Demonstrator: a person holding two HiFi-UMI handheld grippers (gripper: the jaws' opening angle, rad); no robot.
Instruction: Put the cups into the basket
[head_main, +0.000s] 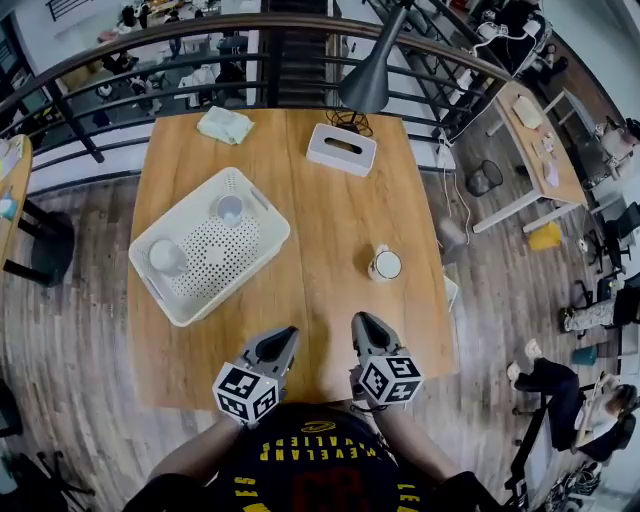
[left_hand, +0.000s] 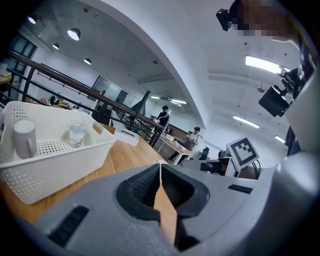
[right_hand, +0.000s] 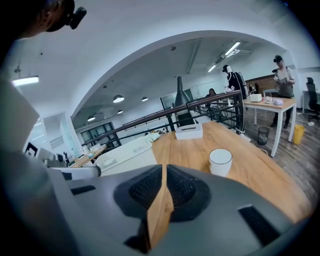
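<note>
Right now one white cup (head_main: 385, 263) stands by itself on the right side of the wooden table (head_main: 330, 220). It is well apart from the basket (head_main: 215, 250). The cup is upright and nothing touches it.

Two more cups sit inside the basket. A grey cup (head_main: 167, 257) is near the left end, and a small see-through cup (head_main: 230, 208) is farther back. Both stand upright on the basket's floor, which is full of little holes. The basket is white and lies on the left half of the table, turned a bit slantwise.

The left claw (head_main: 287, 333) and the right claw (head_main: 360, 320) hang side by side over the near edge of the table, just in front of the person. Both claws are closed tight, with their jaws pressed together and nothing between them. The right claw points up the table, and the white cup is near it, a little to its right. The basket lies off to the left of where the left claw points.

At the far edge of the table sits a white tissue box (head_main: 341, 149). A crumpled cloth (head_main: 225, 125) lies to its left. The shade of a dark lamp (head_main: 366, 85) hangs above the box.
</note>
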